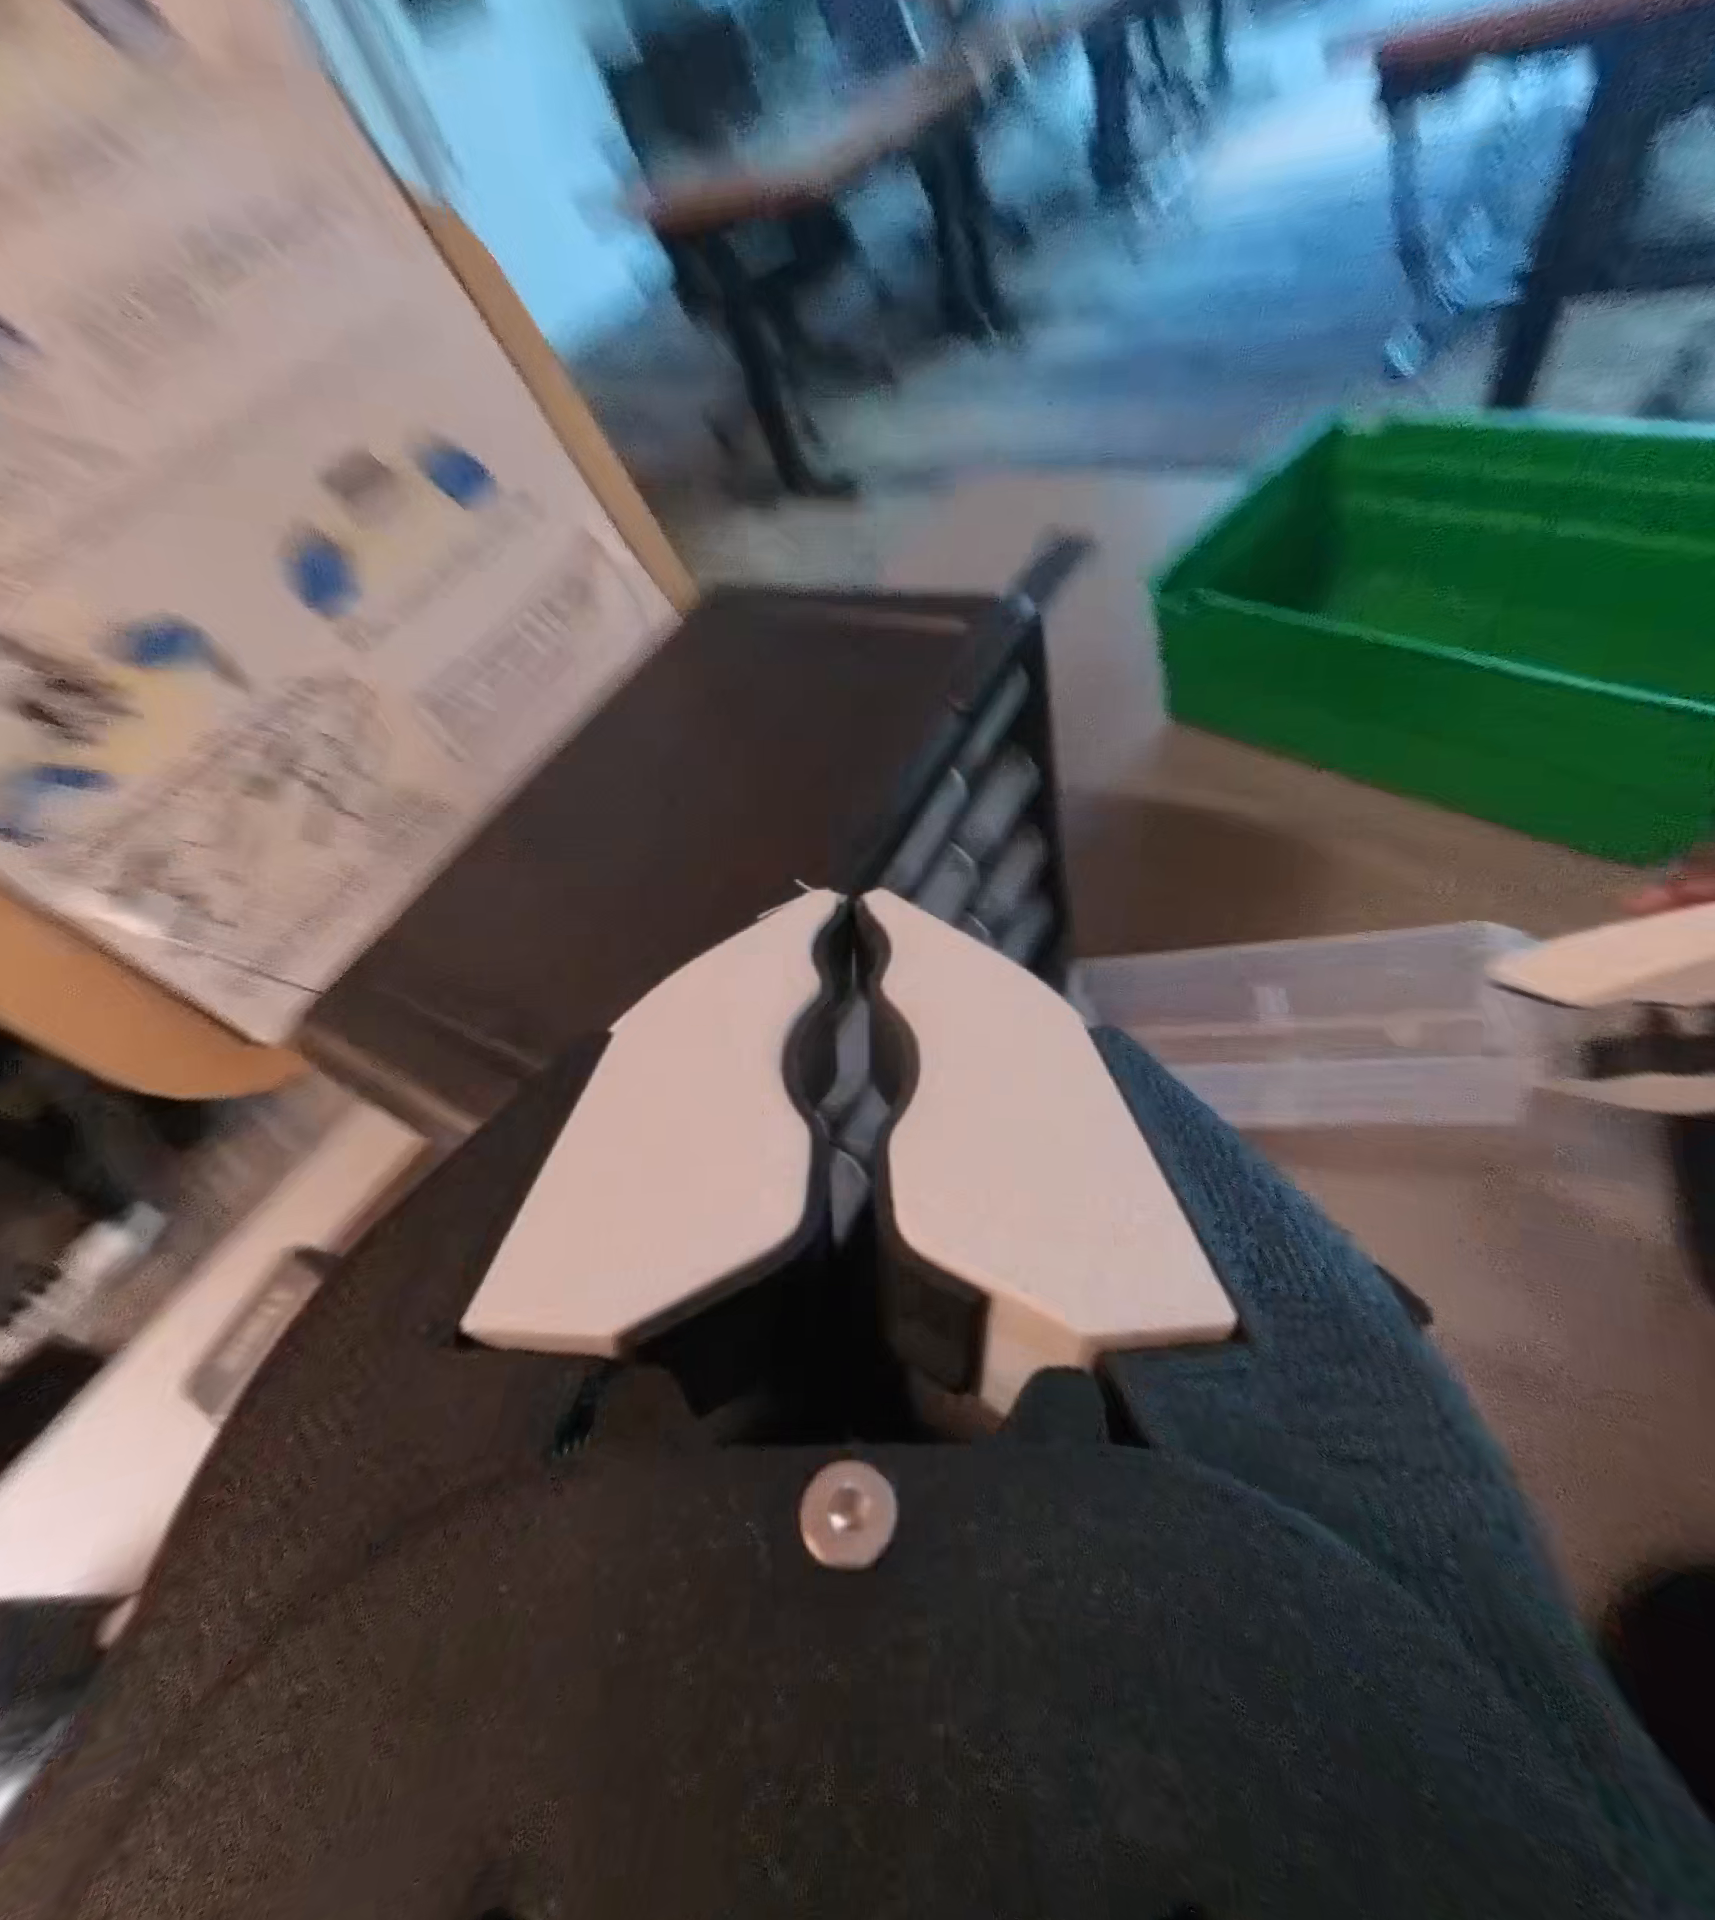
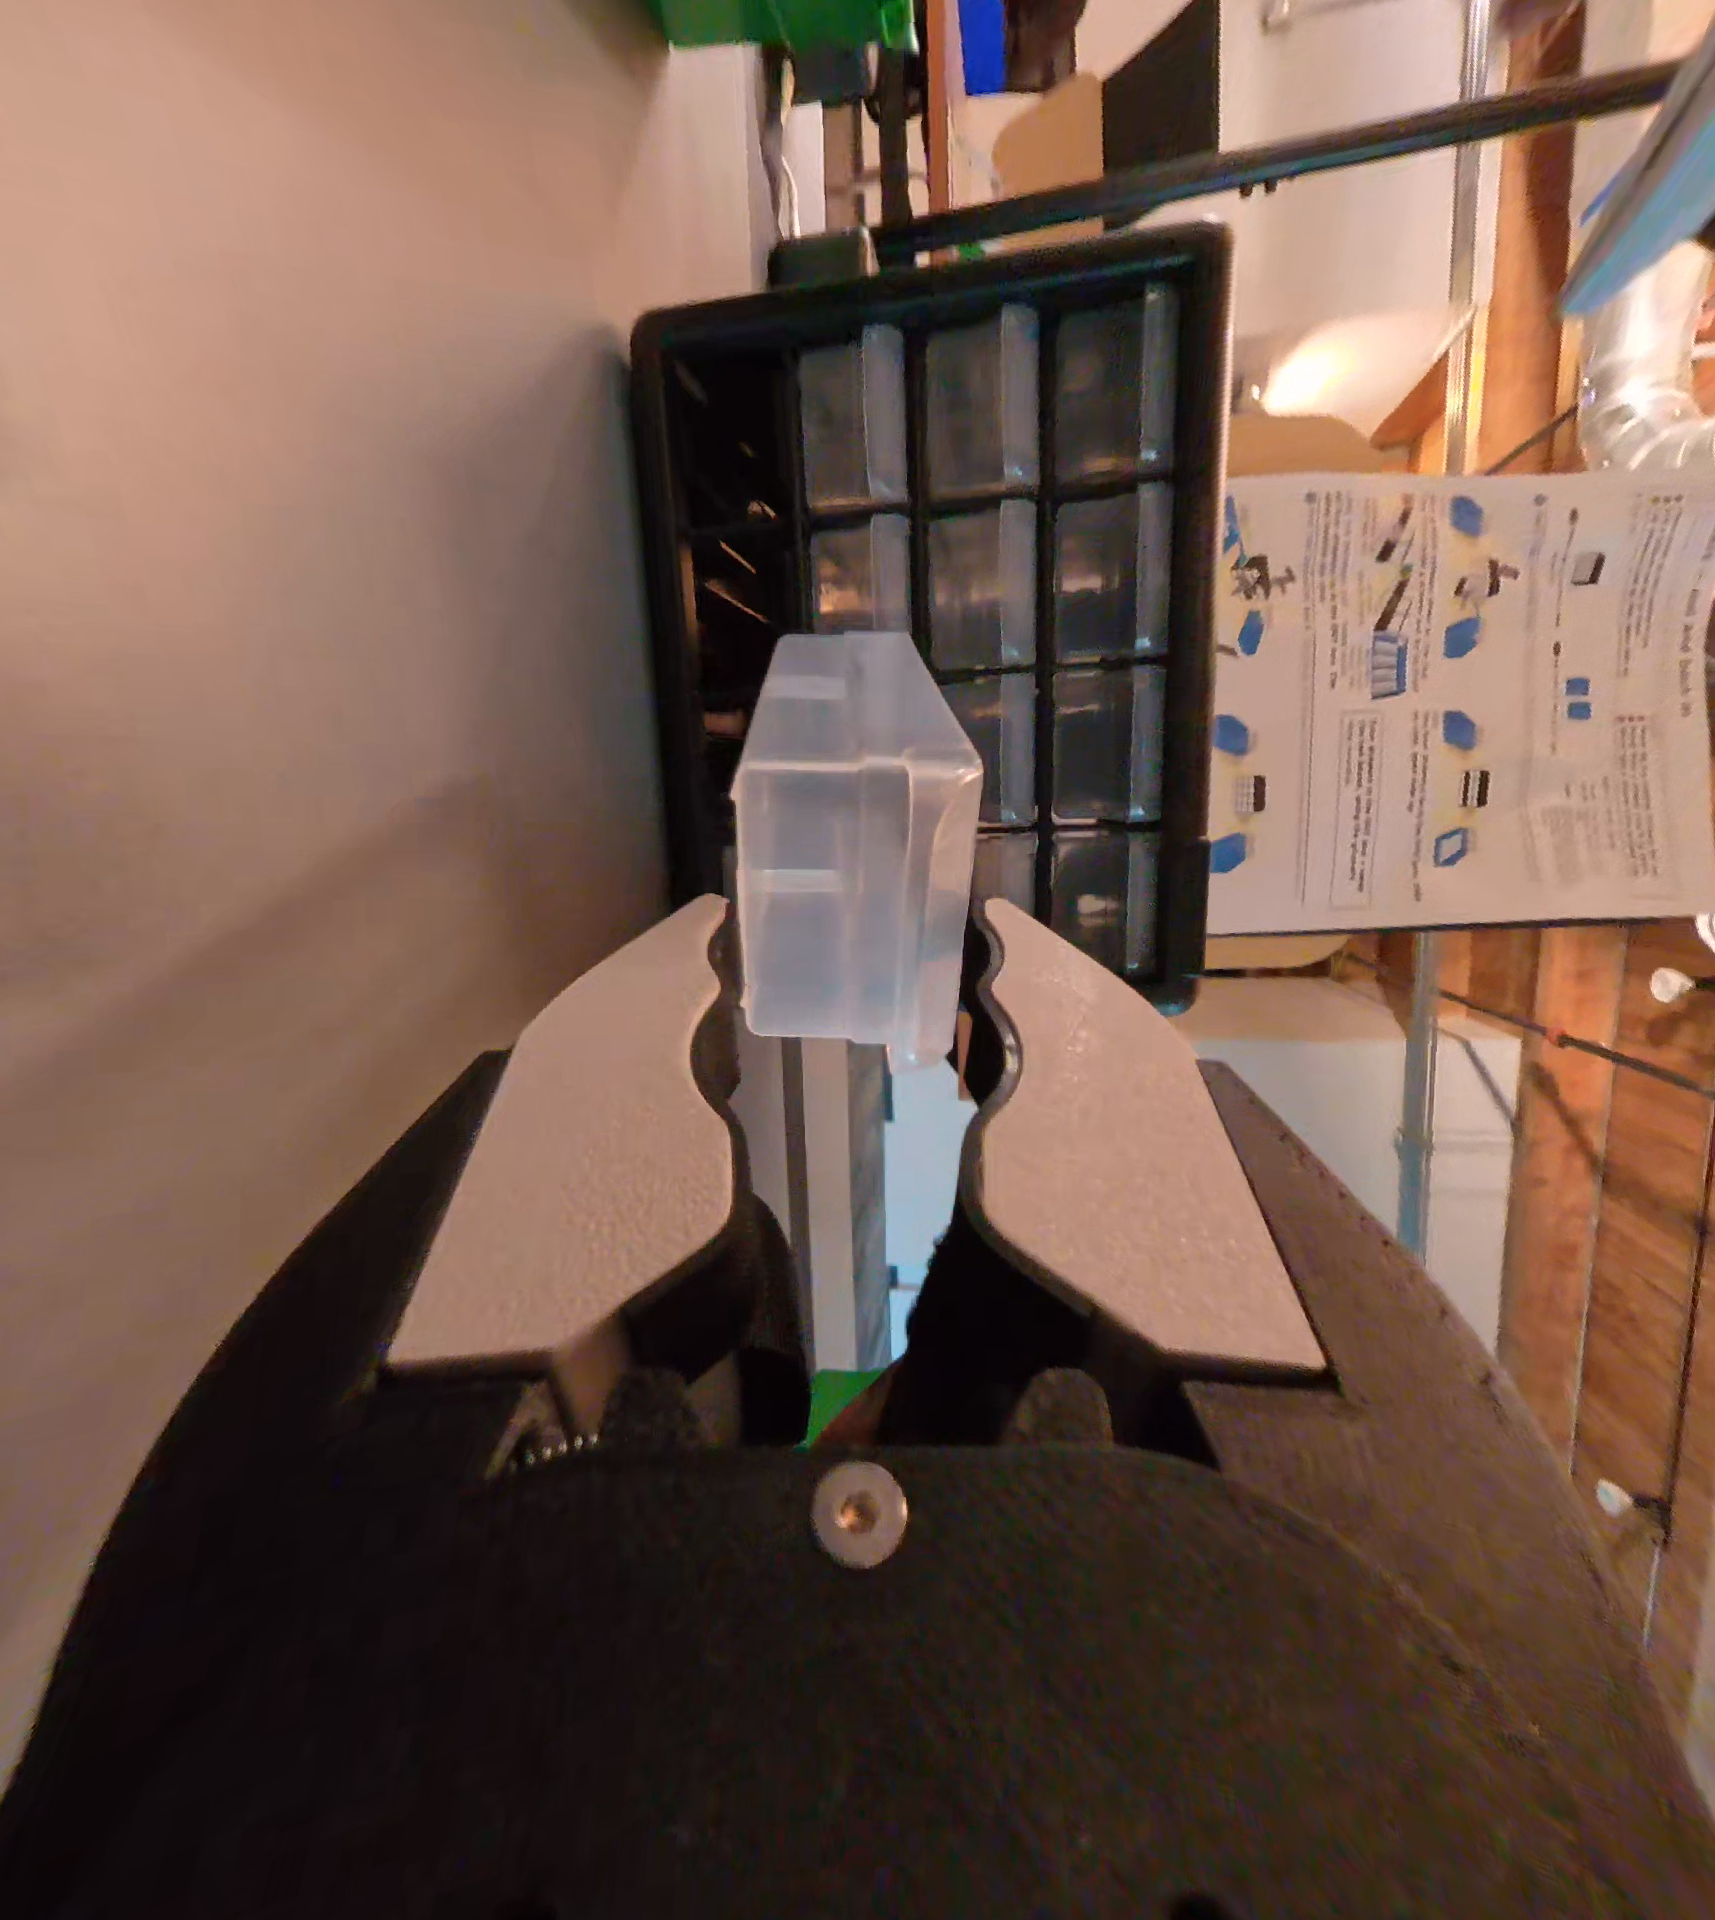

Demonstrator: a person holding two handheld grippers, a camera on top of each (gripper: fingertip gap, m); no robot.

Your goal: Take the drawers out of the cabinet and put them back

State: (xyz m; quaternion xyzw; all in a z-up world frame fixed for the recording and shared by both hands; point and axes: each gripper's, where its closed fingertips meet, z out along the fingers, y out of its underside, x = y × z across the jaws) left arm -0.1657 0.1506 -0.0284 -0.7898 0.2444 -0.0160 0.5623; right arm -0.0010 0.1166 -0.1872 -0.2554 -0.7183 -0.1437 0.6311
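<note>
So the right gripper (image 2: 853, 987) has a clear drawer (image 2: 848, 852) pinched between its tips, only by the near end, with most of the box sticking out ahead toward the black cabinet (image 2: 926, 613). Its fingers sit about a drawer-width apart and both seem to touch the plastic, though the grip looks shallow to me. That's the first worry: smooth plastic, held by the tail end, and a small twist of the wrist could let it pivot or slip out onto the table (image 2: 261, 520). The cabinet is a bit farther off, its front facing the camera, with one column of slots empty on the table side and clear drawers filling the rest. If this one is going back in, it has to line up square with an empty slot; come in skewed and the corner catches a divider, jams, or shoves the whole cabinet backward, since nothing is holding it. The left gripper (image 1: 853, 914) is closed up tight with nothing in it, hovering beside the cabinet's side, so it isn't bracing anything right now. There's also a green bin (image 1: 1487, 634) over on the far right and a sheet (image 2: 1466, 707) of printed instructions behind the cabinet, both within bumping range if the cabinet slides.
</note>
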